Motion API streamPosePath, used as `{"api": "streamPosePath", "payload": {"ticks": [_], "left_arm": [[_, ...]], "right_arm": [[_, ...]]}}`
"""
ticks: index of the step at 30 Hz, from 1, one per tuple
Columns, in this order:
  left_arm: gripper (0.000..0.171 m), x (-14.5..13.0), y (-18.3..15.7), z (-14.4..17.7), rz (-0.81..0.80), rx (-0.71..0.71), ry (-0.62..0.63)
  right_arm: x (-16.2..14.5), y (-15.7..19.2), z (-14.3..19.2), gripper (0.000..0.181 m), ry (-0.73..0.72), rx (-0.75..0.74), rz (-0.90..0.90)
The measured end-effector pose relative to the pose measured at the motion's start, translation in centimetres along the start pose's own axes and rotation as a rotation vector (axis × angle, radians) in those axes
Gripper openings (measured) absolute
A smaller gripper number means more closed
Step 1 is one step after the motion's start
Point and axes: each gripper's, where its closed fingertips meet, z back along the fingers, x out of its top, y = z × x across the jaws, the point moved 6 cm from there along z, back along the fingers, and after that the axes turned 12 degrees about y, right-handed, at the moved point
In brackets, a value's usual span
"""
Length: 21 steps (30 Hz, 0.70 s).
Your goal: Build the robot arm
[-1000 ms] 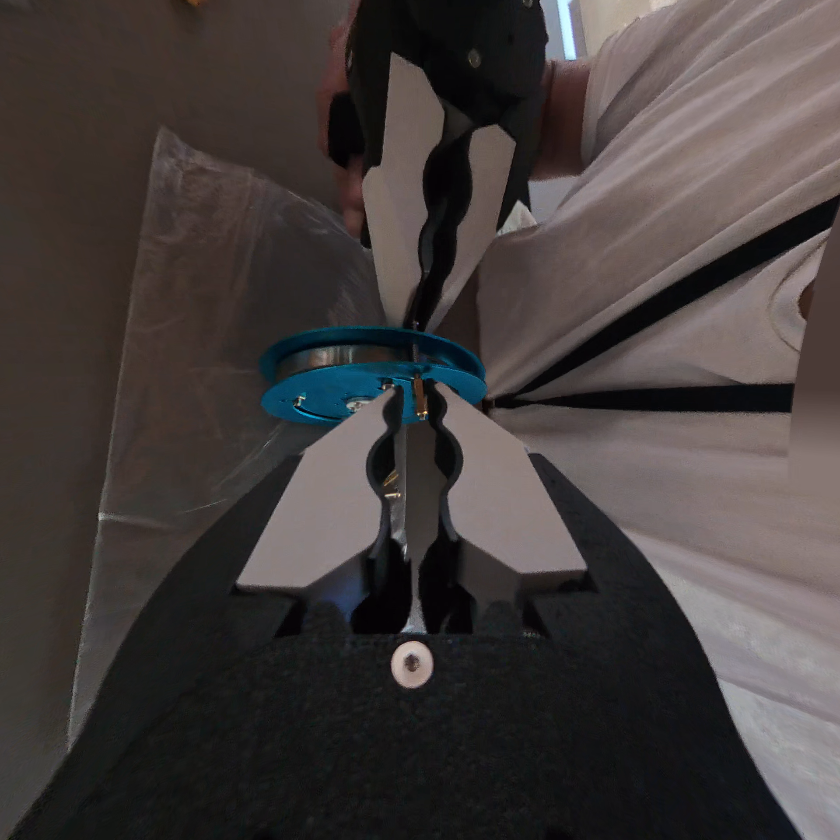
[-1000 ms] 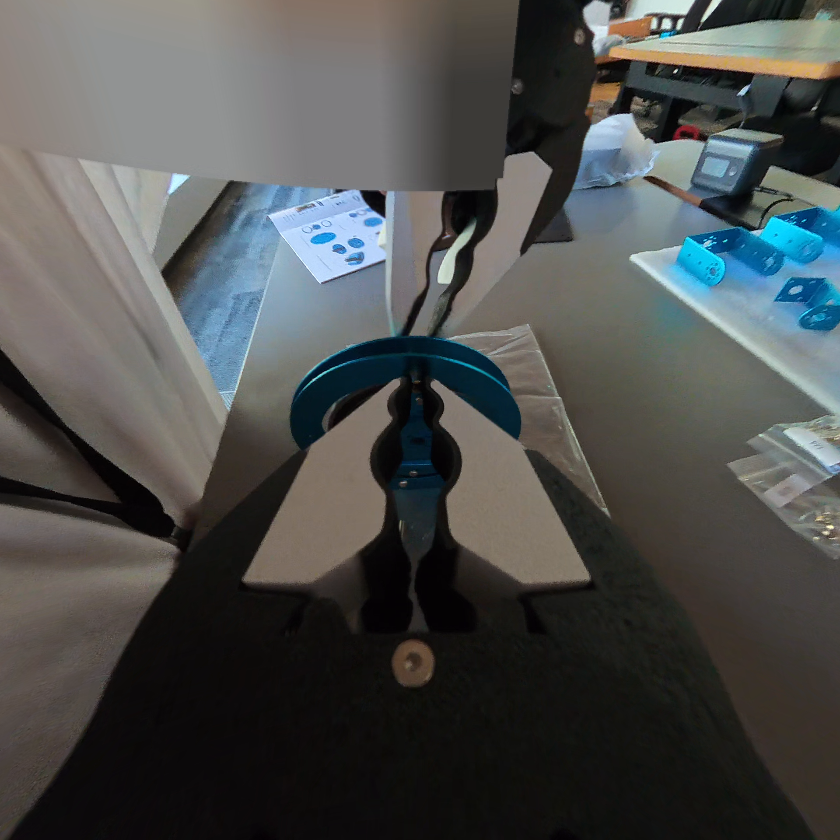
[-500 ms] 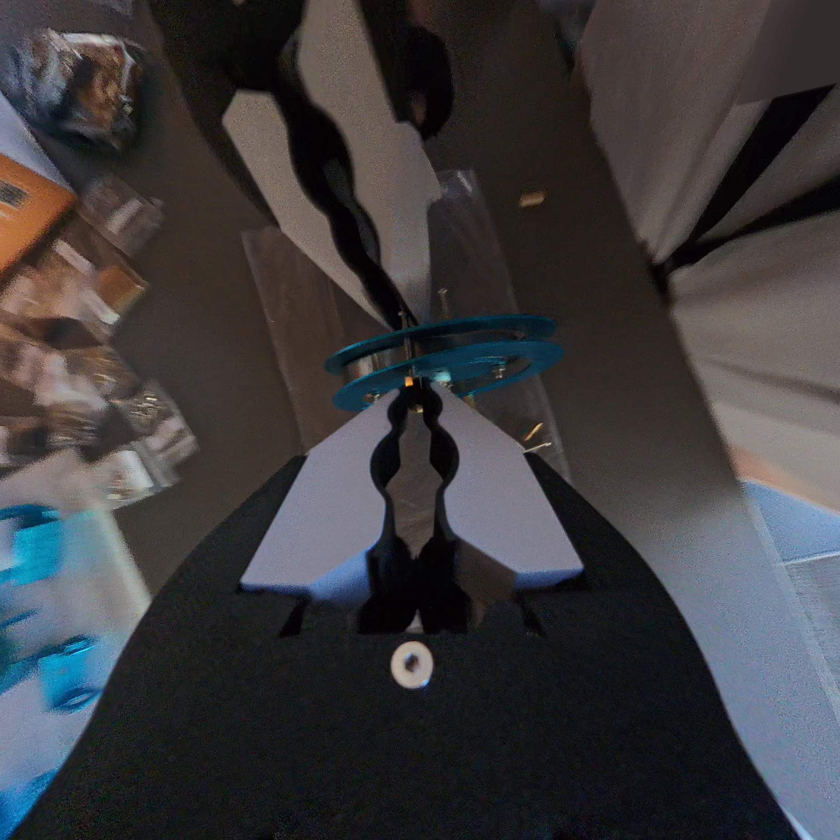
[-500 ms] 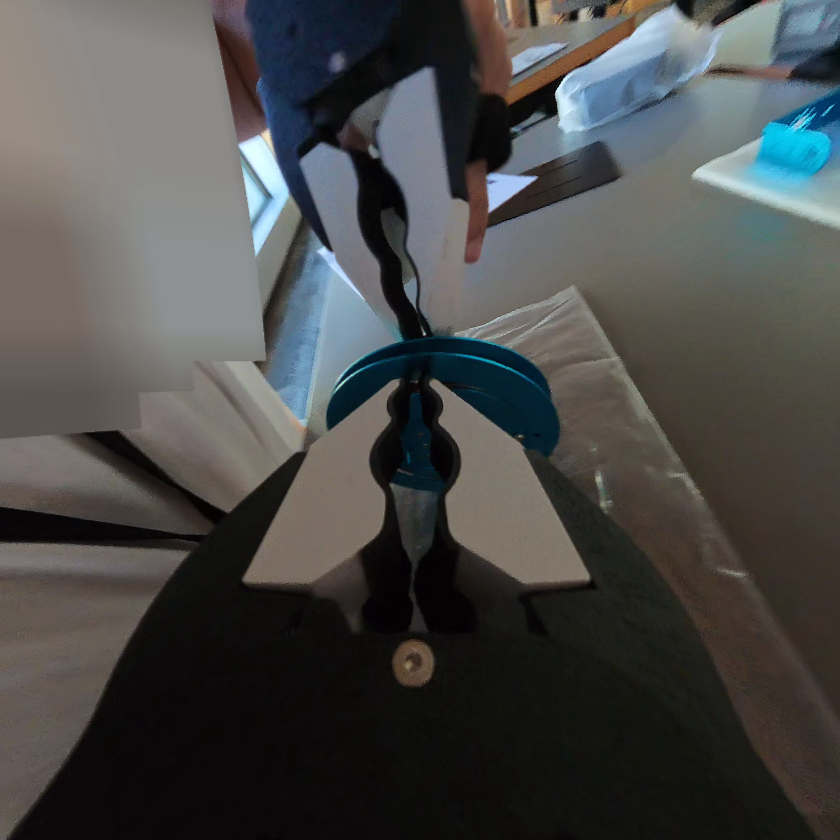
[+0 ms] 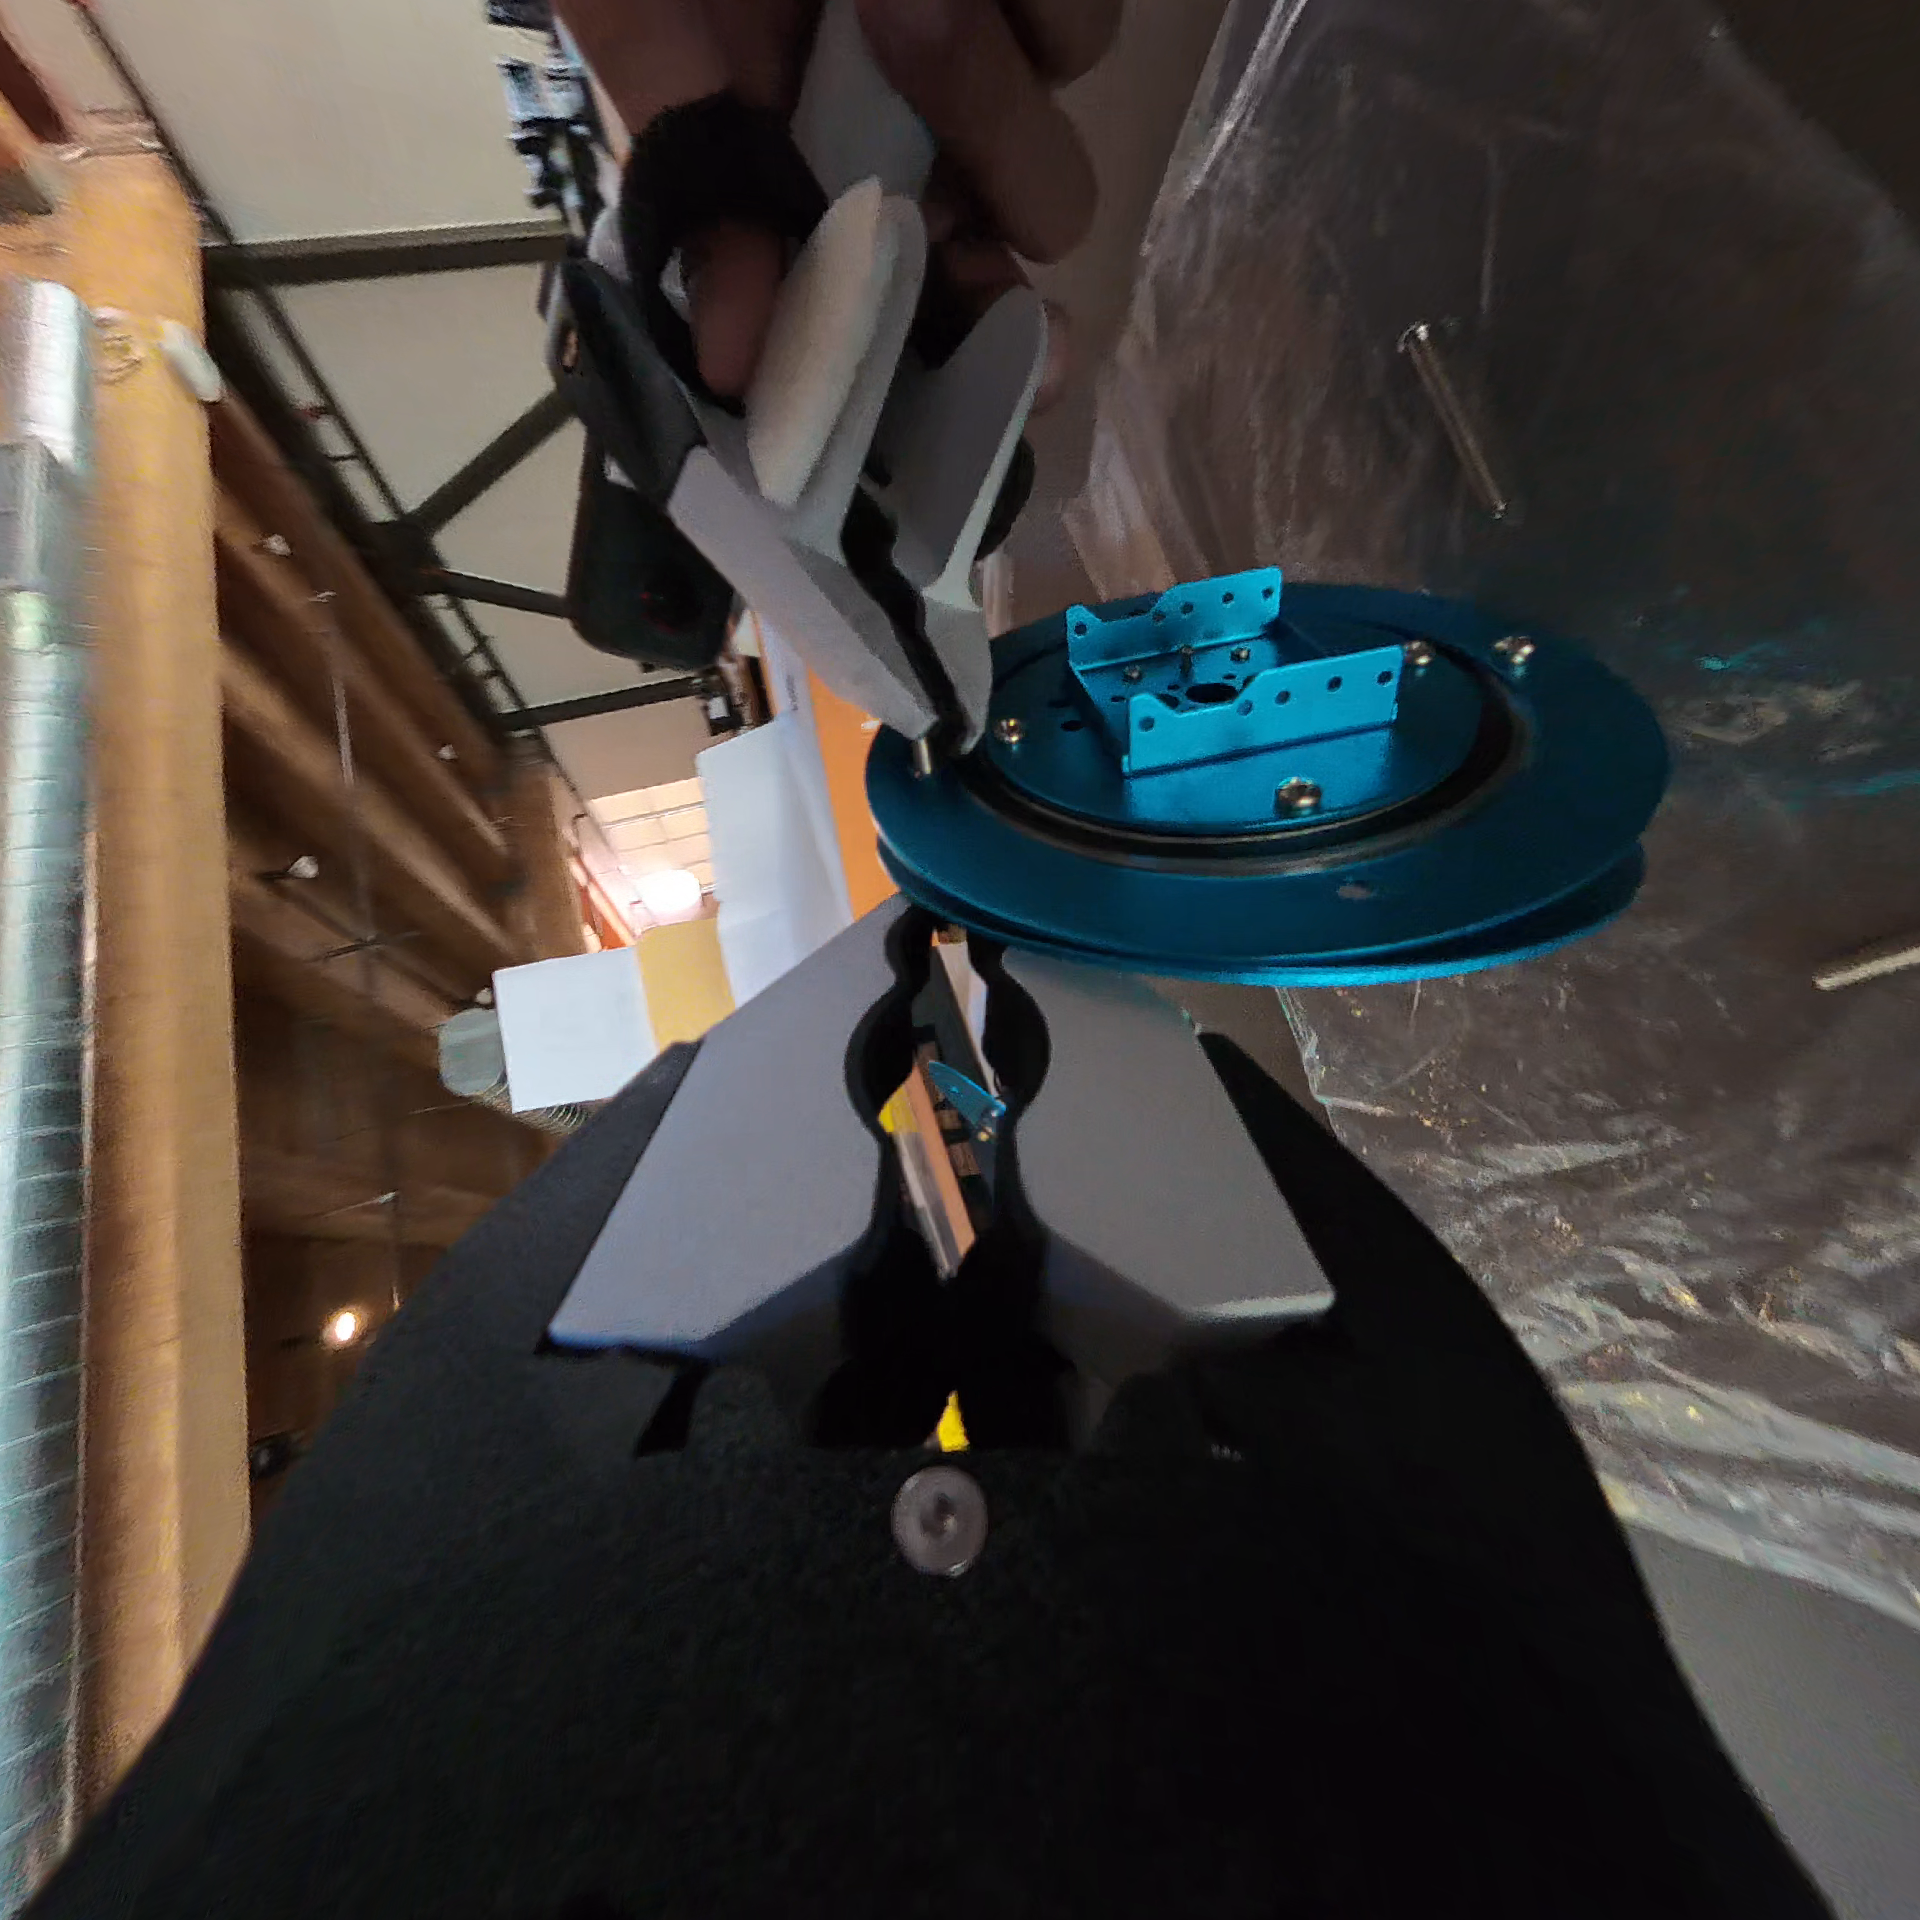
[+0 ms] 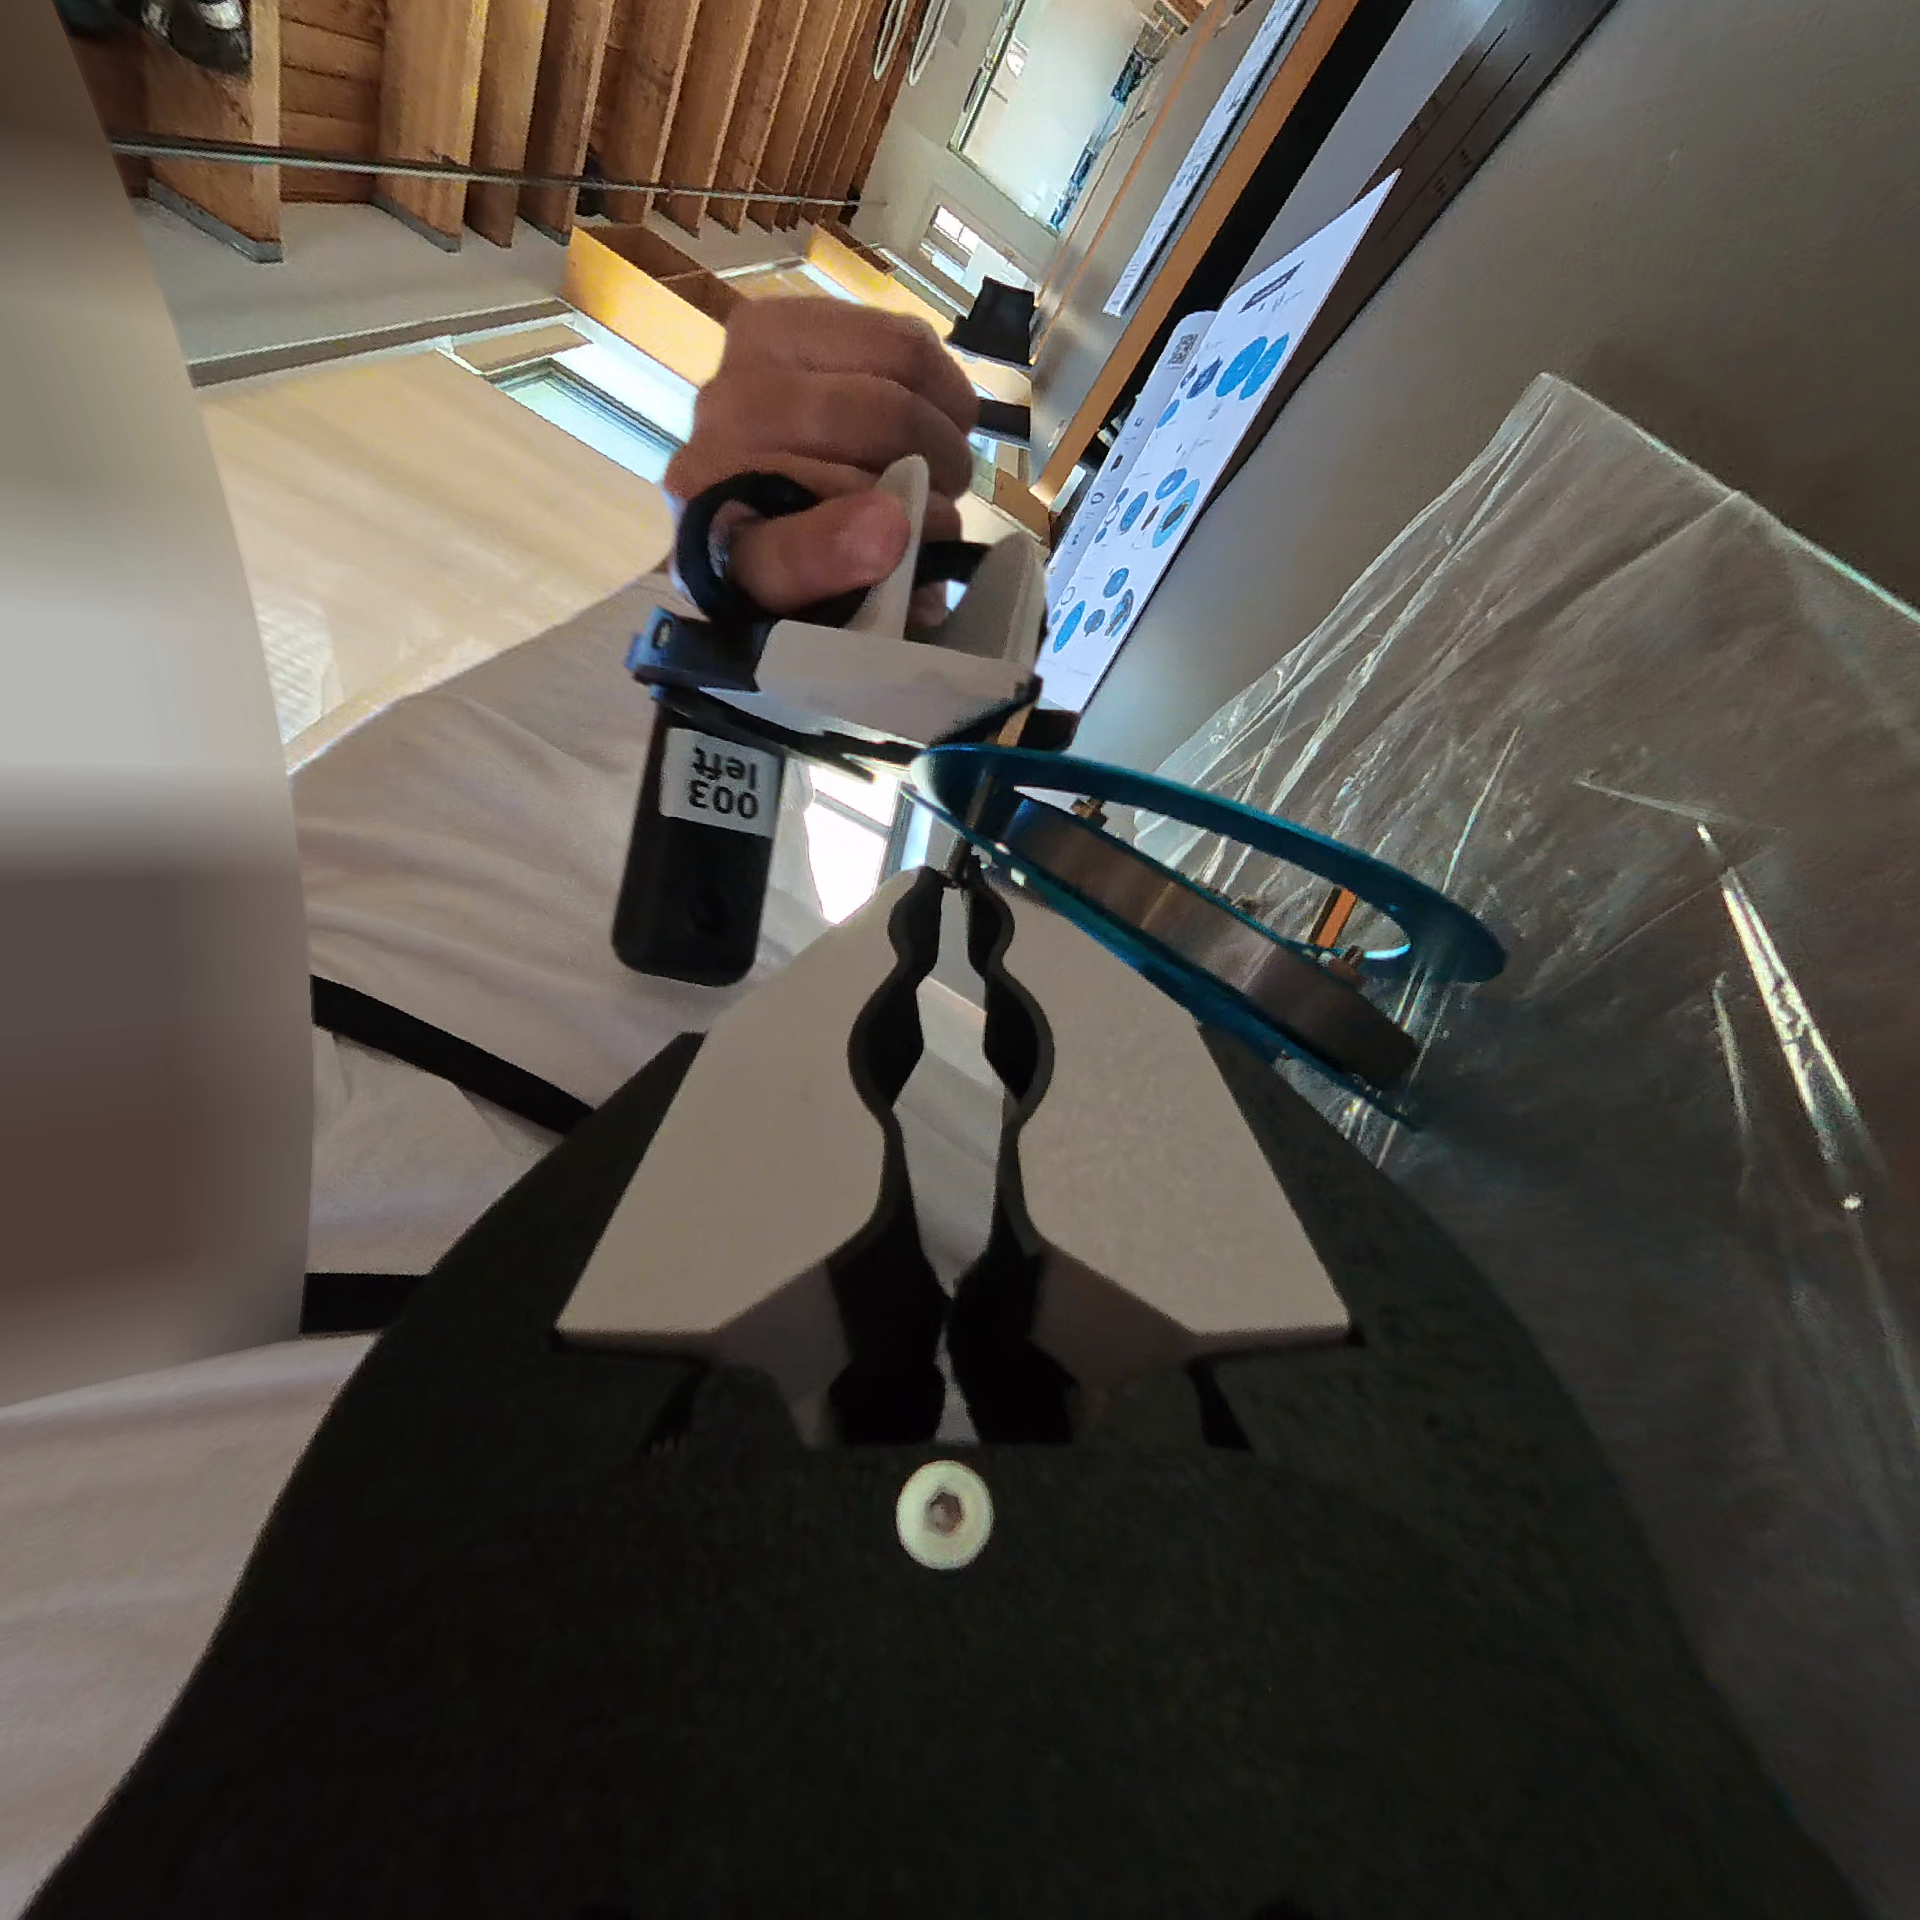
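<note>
Both hand-held grippers crowd one edge of the blue disc assembly point(image 5: 1268, 821); its far side is open, above the clear plastic bag point(image 5: 1558, 1091) and loose screws point(image 5: 1455, 421).

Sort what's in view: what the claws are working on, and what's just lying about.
In the claws:
left claw, gripping the disc by its rim
right claw, pinching a pin at the disc's edge
bracket, mounted on the disc

Lying about:
plastic bag
loose screws
printed sheet
</note>
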Motion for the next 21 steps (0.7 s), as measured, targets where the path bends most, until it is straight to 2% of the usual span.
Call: {"api": "streamPosePath", "payload": {"ticks": [3, 6, 9, 10, 12, 13, 14, 16, 19, 21], "left_arm": [[0.005, -0.1, -0.4, 0.1, 0.092, 0.045, 0.0], [0.011, -1.0, -0.2, 0.5, 0.231, -0.085, -0.042], [0.016, -3.0, 0.8, 0.7, 0.45, -0.417, -0.103], [0.025, -3.6, 1.3, 0.5, 0.543, -0.576, -0.121], [0.03, -4.7, 2.3, -0.2, 0.709, -0.902, -0.155], [0.03, -5.1, 2.9, -0.6, 0.752, -1.04, -0.193], [0.029, -5.4, 3.8, -1.2, 0.78, -1.116, -0.238], [0.03, -5.3, 5.0, -2.0, 0.739, -1.282, -0.322], [0.03, -4.6, 5.1, -2.5, 0.533, -1.634, -0.3], [0.03, -3.6, 5.1, -3.5, 0.41, -1.67, -0.284]], "right_arm": [[0.1, 0.0, 0.1, 0.003, -0.01, -0.033, 0.03], [0.2, 0.1, 0.0, 0.003, 0.005, -0.059, 0.07], [0.4, 0.1, 0.2, 0.003, 0.026, -0.099, 0.111], [0.5, 0.1, 0.2, 0.003, 0.033, -0.112, 0.122], [0.5, 0.2, 0.2, 0.003, 0.053, -0.129, 0.151], [0.5, 0.3, 0.1, 0.003, 0.063, -0.133, 0.16], [0.5, 0.4, -0.1, 0.003, 0.073, -0.134, 0.17], [0.3, 0.6, -0.3, 0.003, 0.093, -0.13, 0.184], [0.3, 0.5, -0.4, 0.003, 0.097, -0.123, 0.181], [0.4, 0.4, -0.2, 0.003, 0.093, -0.118, 0.171]]}}
